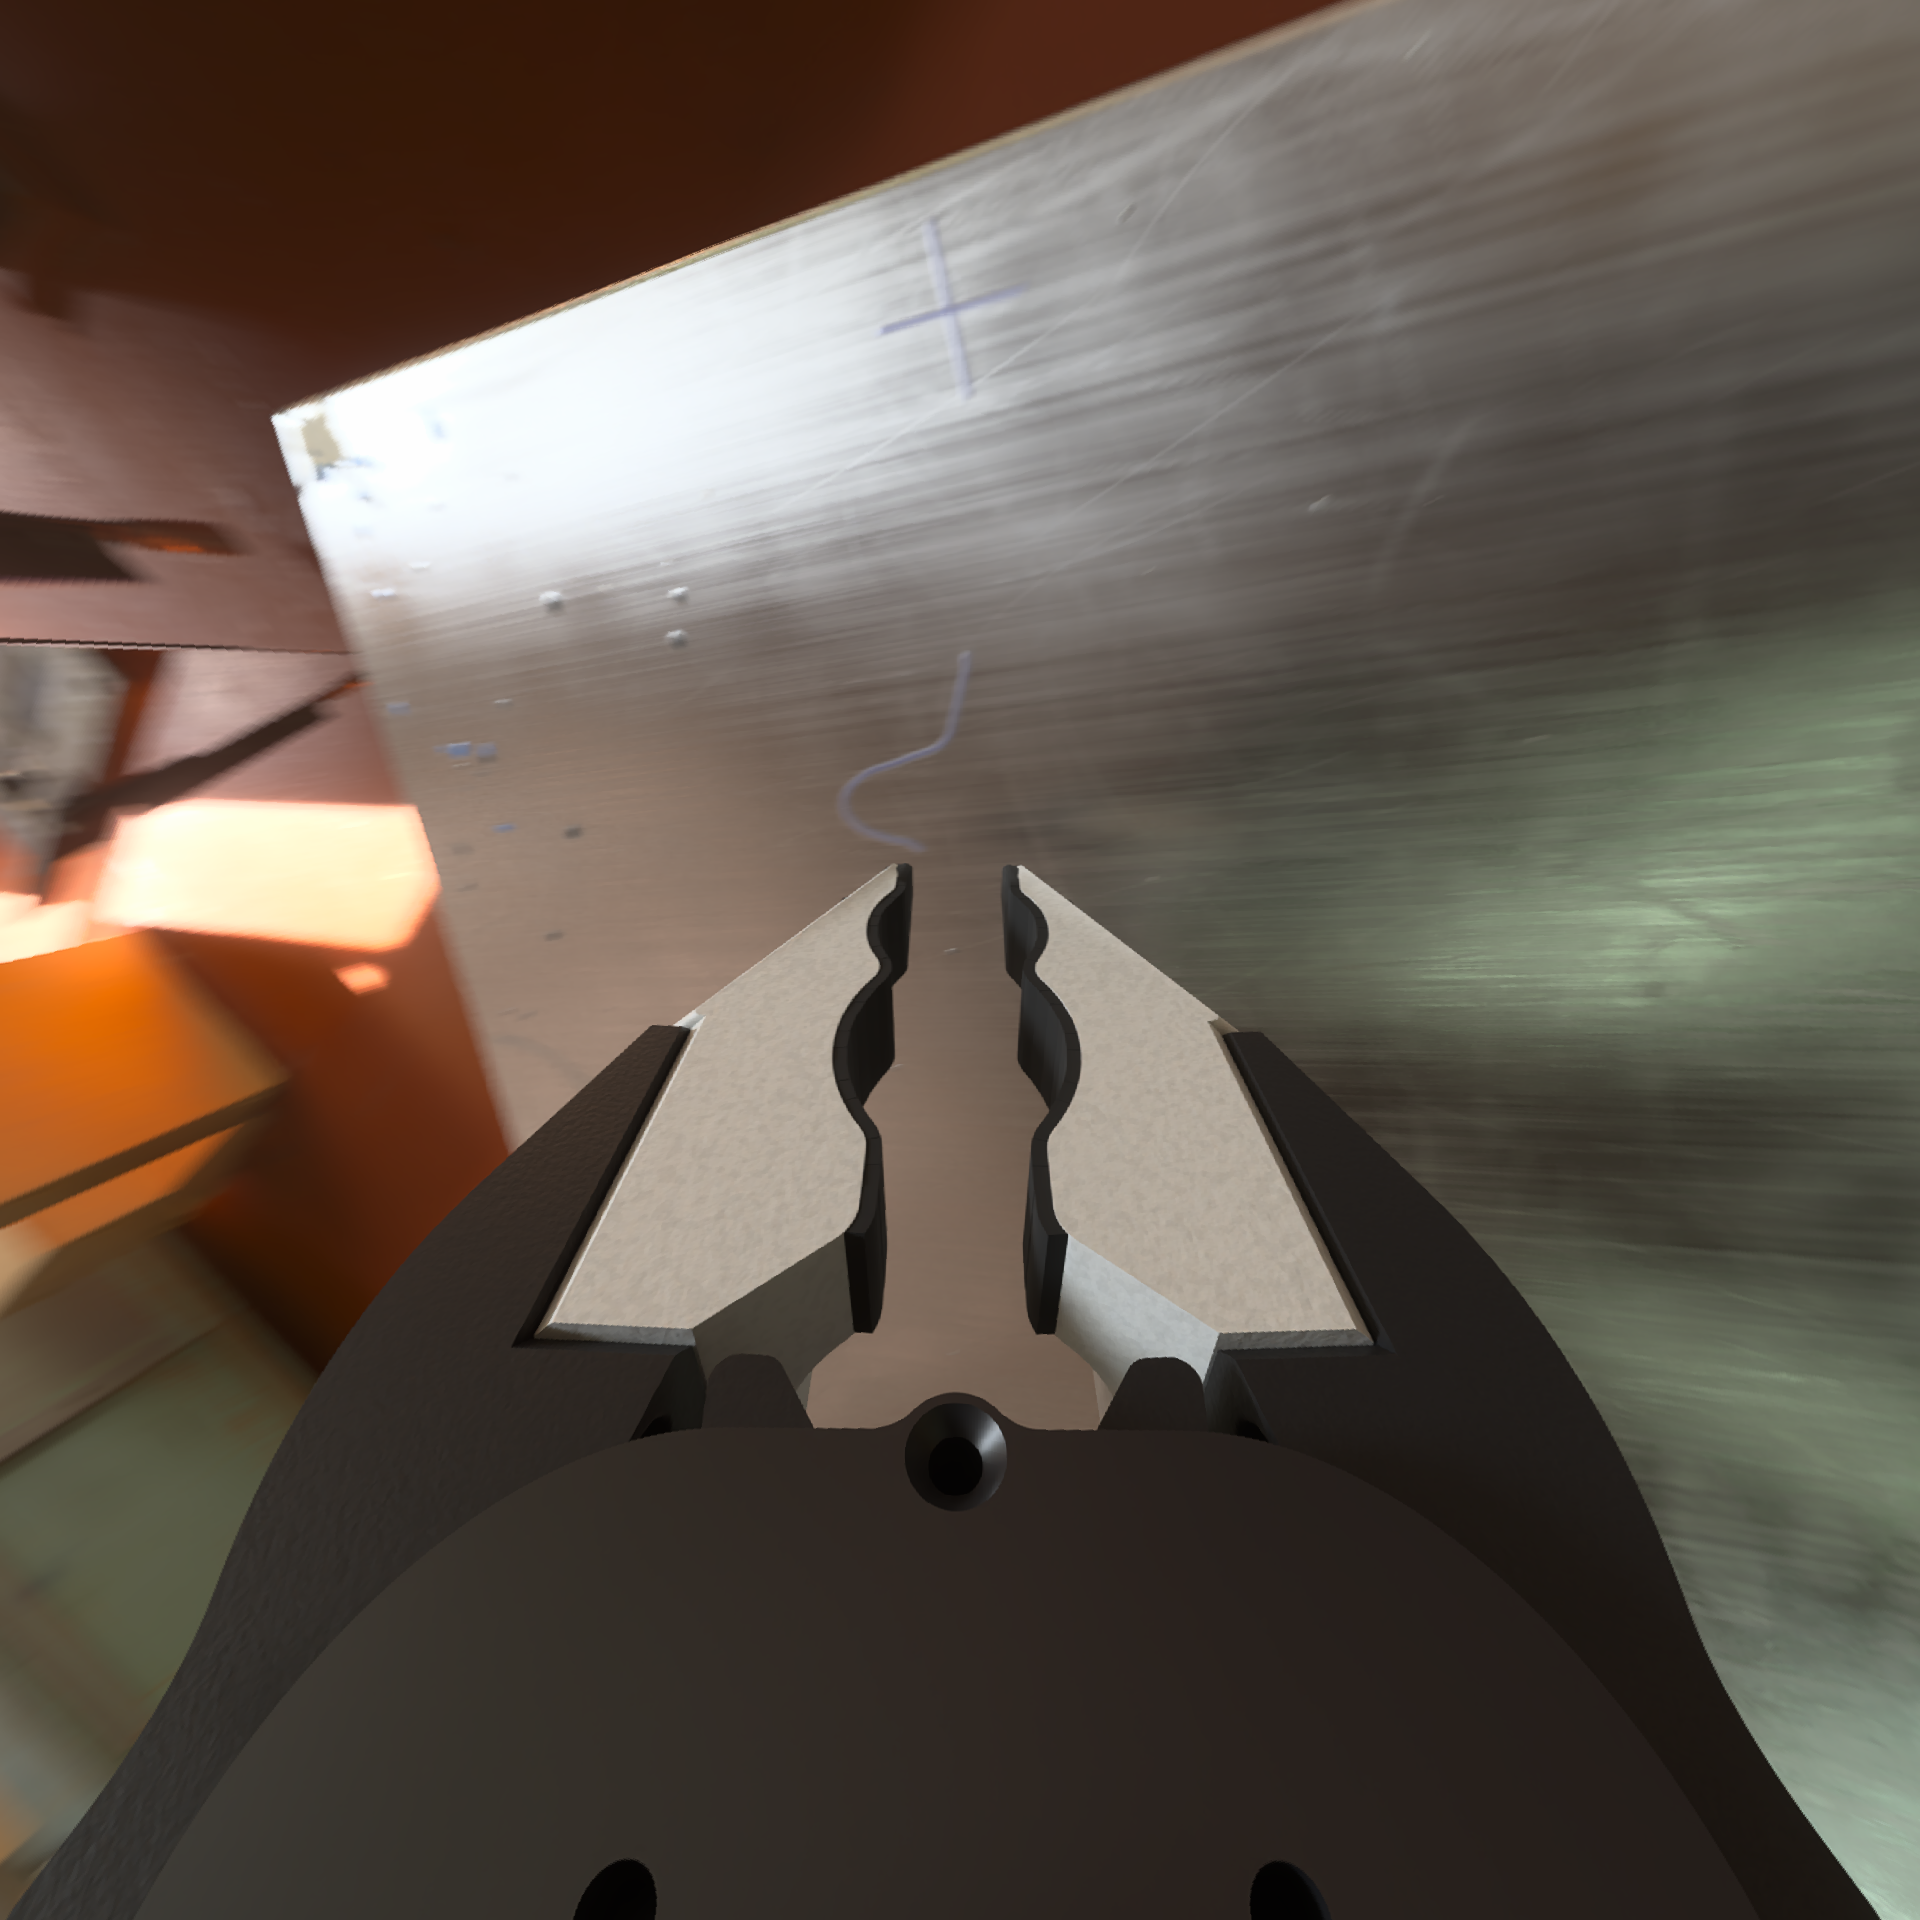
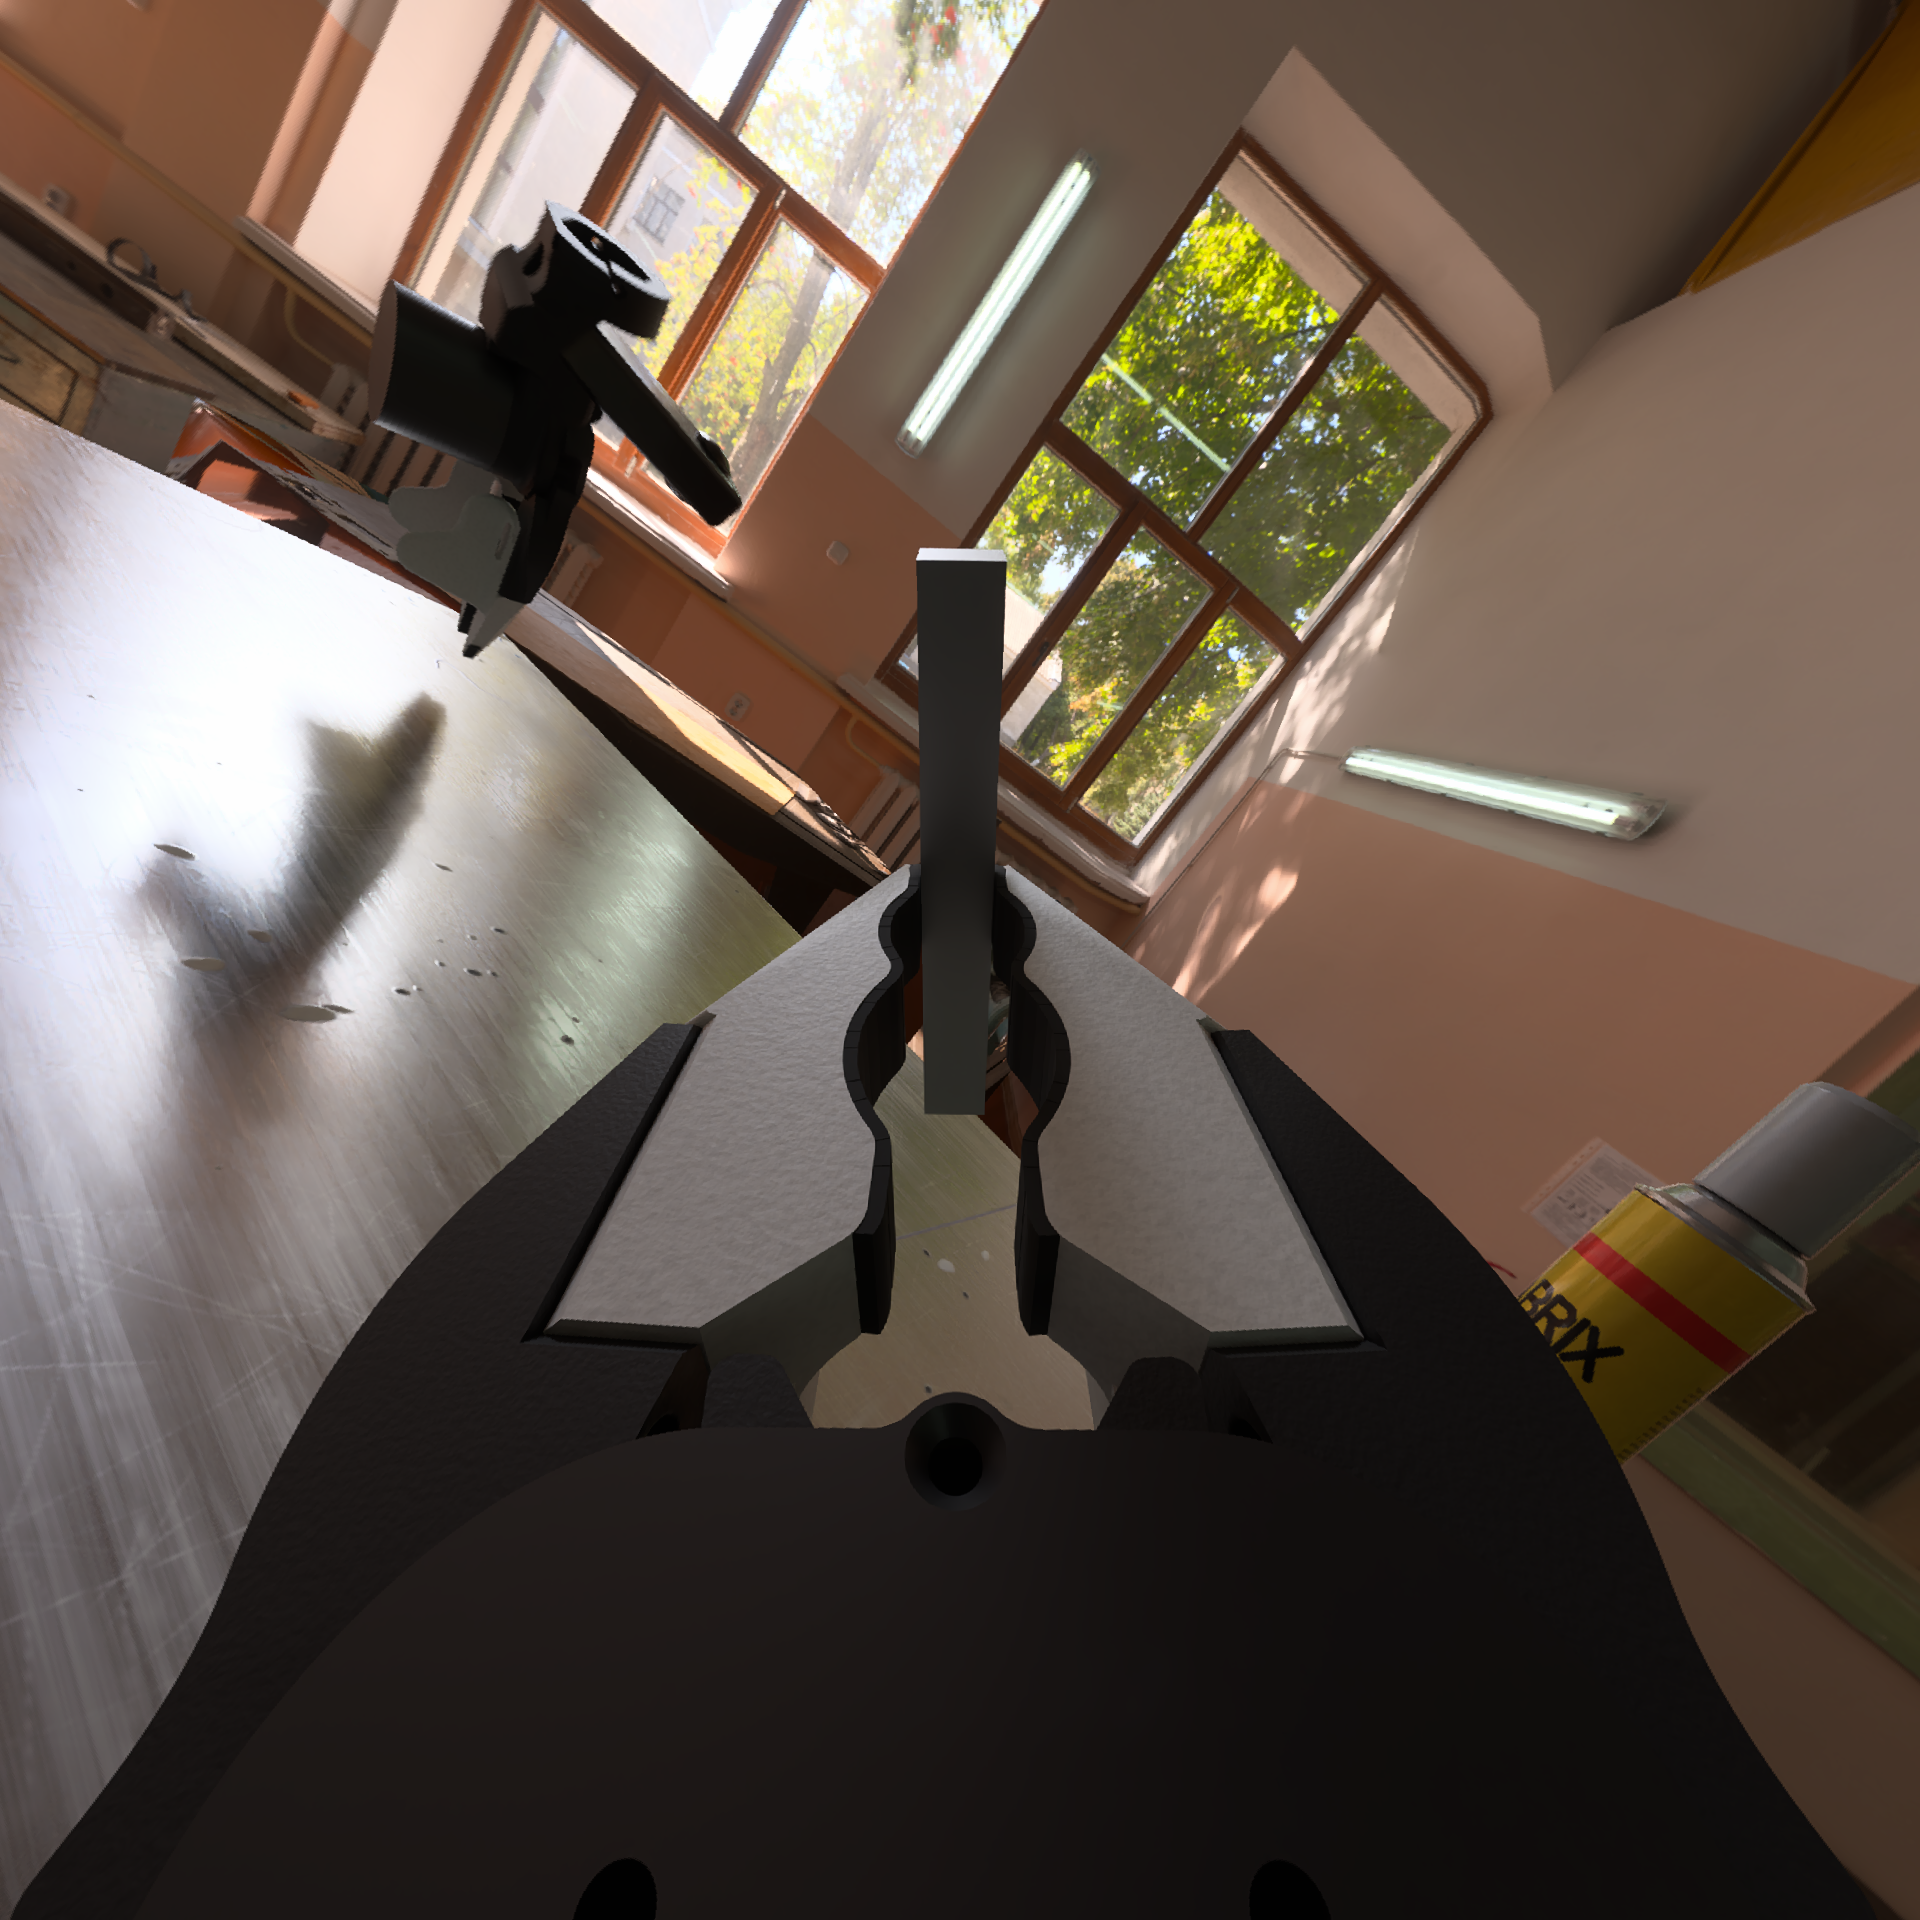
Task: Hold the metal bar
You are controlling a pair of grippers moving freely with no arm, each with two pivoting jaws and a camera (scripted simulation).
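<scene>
The metal bar (image 2: 958, 727) is a flat grey strip. My right gripper (image 2: 956, 873) is shut on it near its lower end, and it sticks out forward past the fingertips, held above the table. My left gripper (image 1: 956, 873) has a narrow gap between its jaws with nothing in it, and it points down at the scratched metal tabletop (image 1: 1247, 520). The left gripper also shows in the right wrist view (image 2: 488, 582), far left, hovering just over the table edge, apart from the bar.
The brushed metal table (image 2: 260, 1039) fills the left of the right wrist view, with the left gripper's shadow on it. A yellow spray can (image 2: 1683, 1278) with a grey cap stands at the right. Pen marks (image 1: 951, 307) lie on the tabletop; its corner (image 1: 301, 436) is at left.
</scene>
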